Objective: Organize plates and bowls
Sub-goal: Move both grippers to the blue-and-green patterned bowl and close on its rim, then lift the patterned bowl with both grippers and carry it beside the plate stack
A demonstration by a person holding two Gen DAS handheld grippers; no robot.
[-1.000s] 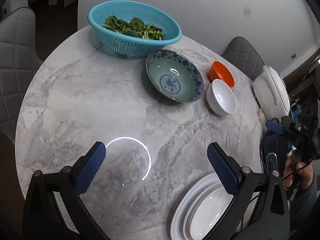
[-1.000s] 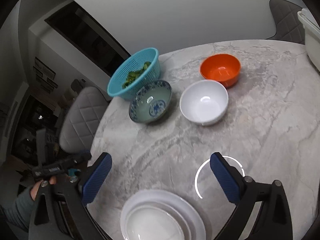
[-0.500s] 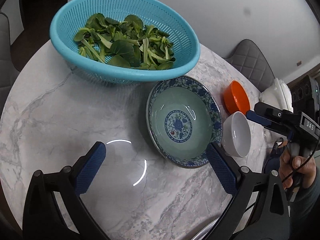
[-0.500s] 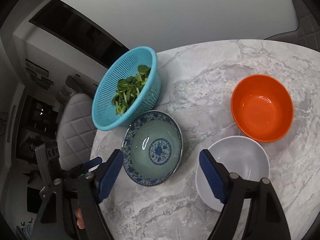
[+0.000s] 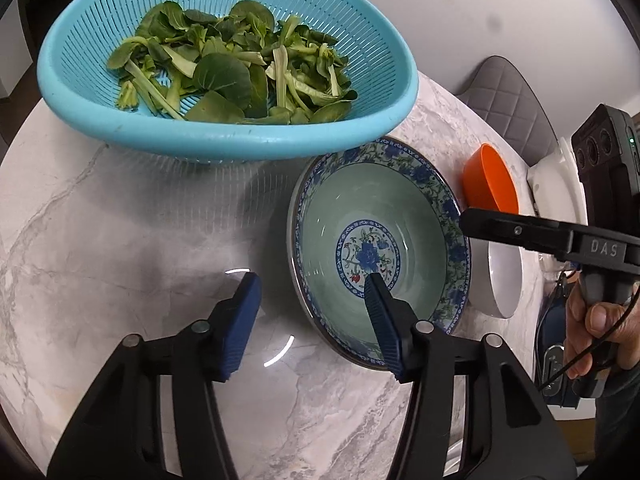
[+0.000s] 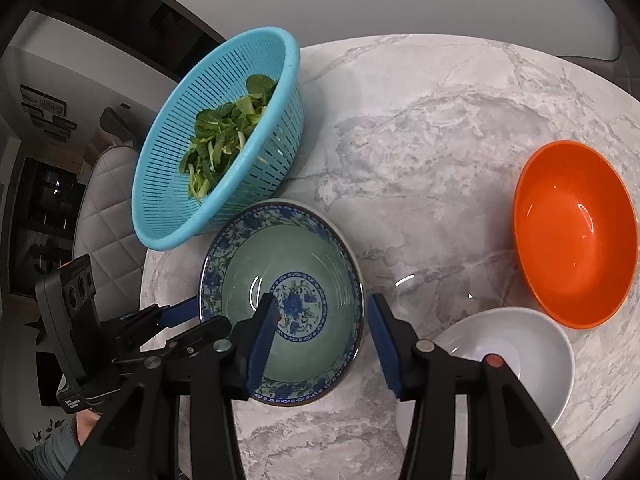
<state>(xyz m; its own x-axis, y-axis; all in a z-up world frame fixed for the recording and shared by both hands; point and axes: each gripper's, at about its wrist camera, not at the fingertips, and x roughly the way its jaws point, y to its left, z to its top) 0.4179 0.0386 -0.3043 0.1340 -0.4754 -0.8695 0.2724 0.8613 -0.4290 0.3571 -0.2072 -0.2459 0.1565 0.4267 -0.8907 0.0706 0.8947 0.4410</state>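
Both grippers straddle the patterned bowl (image 6: 280,300) rim, jaws open.
Glazed ceramic: rigid, slippery, fragile, likely heavy; pinch opposite rim walls squarely.

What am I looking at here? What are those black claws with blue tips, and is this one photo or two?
These are two photos of one moment. There is no robot: a person holds a hand-operated gripper in each hand, each with a fisheye camera looking along its fingers. The left gripper and the right gripper are both open, each straddling the rim of the blue-patterned bowl from opposite sides; nothing is held yet. On the marble table also sit a turquoise colander of greens, an orange bowl and a white bowl.
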